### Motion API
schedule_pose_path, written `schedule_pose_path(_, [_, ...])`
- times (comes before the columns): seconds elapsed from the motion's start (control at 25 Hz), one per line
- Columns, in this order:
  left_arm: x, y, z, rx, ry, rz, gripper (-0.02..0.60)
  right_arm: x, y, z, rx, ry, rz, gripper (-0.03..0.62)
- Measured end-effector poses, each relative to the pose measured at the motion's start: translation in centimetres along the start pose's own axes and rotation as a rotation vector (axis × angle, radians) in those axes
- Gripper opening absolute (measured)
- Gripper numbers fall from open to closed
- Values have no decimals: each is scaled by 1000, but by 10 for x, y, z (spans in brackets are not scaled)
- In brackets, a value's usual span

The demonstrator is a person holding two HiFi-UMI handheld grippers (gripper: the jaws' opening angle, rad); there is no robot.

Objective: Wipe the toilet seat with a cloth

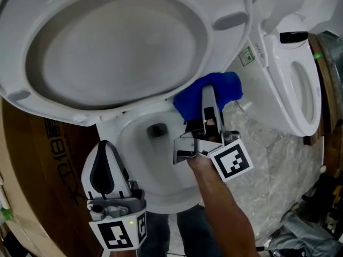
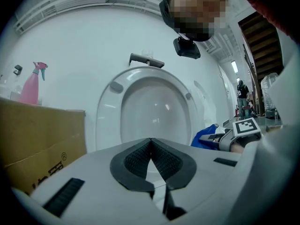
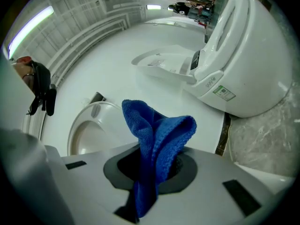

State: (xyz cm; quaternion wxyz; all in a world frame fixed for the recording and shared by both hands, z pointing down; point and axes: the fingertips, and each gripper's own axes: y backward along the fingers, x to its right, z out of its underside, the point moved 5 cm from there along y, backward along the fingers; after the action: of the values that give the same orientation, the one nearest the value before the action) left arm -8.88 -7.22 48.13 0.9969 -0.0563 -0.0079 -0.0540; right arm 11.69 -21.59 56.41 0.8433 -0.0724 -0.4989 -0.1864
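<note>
Hazards at the approach to the raised toilet seat (image 1: pixel 225 47). The right claw (image 1: pixel 208 92) is clamped on a blue cloth (image 1: pixel 225 87), held just beside the right rim of the bowl (image 1: pixel 161 197) and below the lifted seat; whether the cloth touches porcelain cannot be told. The left claw (image 1: pixel 104 146), jaws together and empty, hangs over the front of the bowl. Likely failures: the cloth is pinched along one bunched fold, so a hard drag across the seat could pull it free; little fabric stands beyond the jaws, so the hard tips might scrape the seat instead of the cloth; a loose end could dip into the bowl; pressure on the upright seat could swing it on its hinge, with the left claw not placed to steady it. The right gripper view alone shows the cloth (image 3: pixel 157 135) running between the pads, and a second toilet (image 3: pixel 243 55) close by. The left gripper view alone shows the seat standing upright, a cardboard box (image 2: pixel 37 135) and a pink spray bottle (image 2: pixel 30 86). Only the head view shows both claws against the bowl.
</note>
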Motion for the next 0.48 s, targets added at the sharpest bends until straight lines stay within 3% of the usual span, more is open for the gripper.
schedule_pose_path(0.32, [-8, 5, 5, -4, 10, -4, 15, -8, 3, 12, -18, 194, 29, 66])
schedule_pose_path(0.48, [-13, 8, 7, -6, 12, -10, 15, -8, 8, 26, -76, 376, 80, 66])
